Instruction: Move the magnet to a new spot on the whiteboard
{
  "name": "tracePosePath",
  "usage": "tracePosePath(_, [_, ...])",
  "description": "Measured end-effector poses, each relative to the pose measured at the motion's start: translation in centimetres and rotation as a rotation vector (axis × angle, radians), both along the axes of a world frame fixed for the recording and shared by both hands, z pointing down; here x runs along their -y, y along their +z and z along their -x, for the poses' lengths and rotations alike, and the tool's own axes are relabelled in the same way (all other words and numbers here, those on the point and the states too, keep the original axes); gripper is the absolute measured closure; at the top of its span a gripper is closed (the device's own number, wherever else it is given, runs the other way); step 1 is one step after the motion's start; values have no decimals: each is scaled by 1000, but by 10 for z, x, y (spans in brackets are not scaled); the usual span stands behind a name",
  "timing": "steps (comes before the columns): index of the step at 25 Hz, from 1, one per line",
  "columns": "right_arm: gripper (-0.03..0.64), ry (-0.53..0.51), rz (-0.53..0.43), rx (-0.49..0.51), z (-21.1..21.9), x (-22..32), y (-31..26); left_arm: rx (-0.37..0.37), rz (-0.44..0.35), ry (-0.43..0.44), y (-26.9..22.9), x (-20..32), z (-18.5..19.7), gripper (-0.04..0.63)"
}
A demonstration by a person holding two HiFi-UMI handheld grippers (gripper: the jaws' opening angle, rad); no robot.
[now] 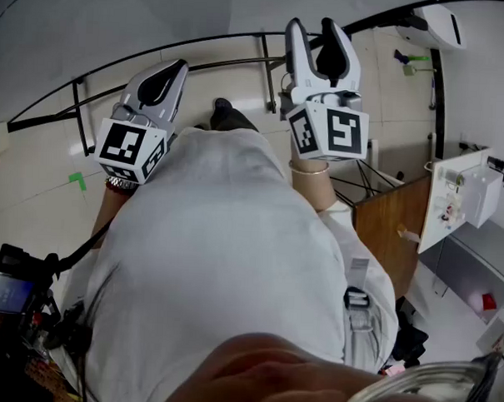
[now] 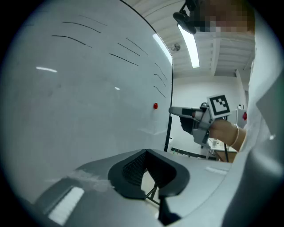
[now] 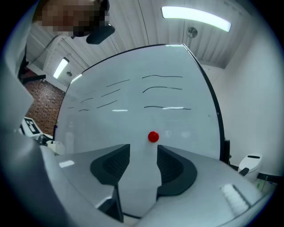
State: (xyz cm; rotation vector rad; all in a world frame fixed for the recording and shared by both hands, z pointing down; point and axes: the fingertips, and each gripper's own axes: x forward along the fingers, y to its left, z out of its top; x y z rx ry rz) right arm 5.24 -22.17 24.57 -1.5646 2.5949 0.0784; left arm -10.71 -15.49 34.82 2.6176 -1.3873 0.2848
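Observation:
A small red magnet (image 3: 153,136) sticks to the whiteboard (image 3: 111,122), low on its right half. My right gripper (image 3: 143,151) is open and points at the board, with the magnet just ahead of its jaws, slightly right of their middle, and nothing between them. In the left gripper view the magnet (image 2: 155,106) shows near the board's right edge, with the right gripper (image 2: 179,112) a short way off it. My left gripper (image 2: 148,158) is shut and empty, held beside the board (image 2: 80,88). In the head view both grippers, left (image 1: 163,77) and right (image 1: 319,42), are raised in front of the person's white shirt.
Several black lines (image 3: 162,91) are drawn across the upper board. The board's black stand frame (image 1: 266,59) runs along the floor below. A wooden desk (image 1: 393,219) and a white box (image 1: 473,193) stand at the right, and camera gear (image 1: 15,290) at the lower left.

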Motion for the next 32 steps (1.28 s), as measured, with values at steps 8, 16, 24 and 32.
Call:
tracePosePath(8, [428,57,-19,-54,1,42,-21,9,20,58,-6,17,-17,589])
tracePosePath(16, [458,86,-53,-78,-1,54,-35,-46,33,73,-13,34,-31,589])
tracePosePath(24, [494,122,-100,-176,3,51,-31,-56,29,57,-12,45,-27,589])
tracePosePath(32, [495,109,-66,-169,2,53,-25,-44,6,56,-18,42,-18,589])
